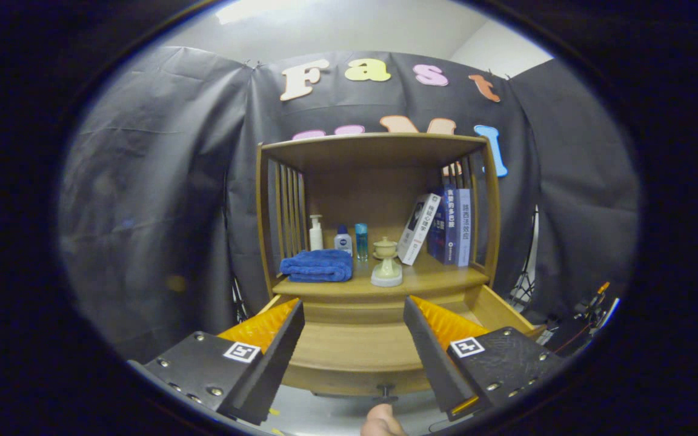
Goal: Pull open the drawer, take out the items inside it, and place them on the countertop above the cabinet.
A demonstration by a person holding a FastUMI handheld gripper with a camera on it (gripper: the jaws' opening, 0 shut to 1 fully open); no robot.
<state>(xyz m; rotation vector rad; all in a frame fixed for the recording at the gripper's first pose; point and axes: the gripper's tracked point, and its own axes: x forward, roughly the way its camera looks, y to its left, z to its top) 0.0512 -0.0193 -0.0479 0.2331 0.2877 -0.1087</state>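
gripper view: gripper (pixel 354 315) spread wide, holding nothing, above pulled-out drawer (pixel 355 348); blue towel (pixel 317 266) beyond on counter (pixel 434 277).

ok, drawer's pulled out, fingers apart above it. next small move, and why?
Probably dip the gripper down and forward into the open wooden drawer. Its fingers are spread and hold nothing, the drawer is pulled out below the wooden countertop shelf, and the visible part of its floor looks bare, so any items likely lie further in, hidden.
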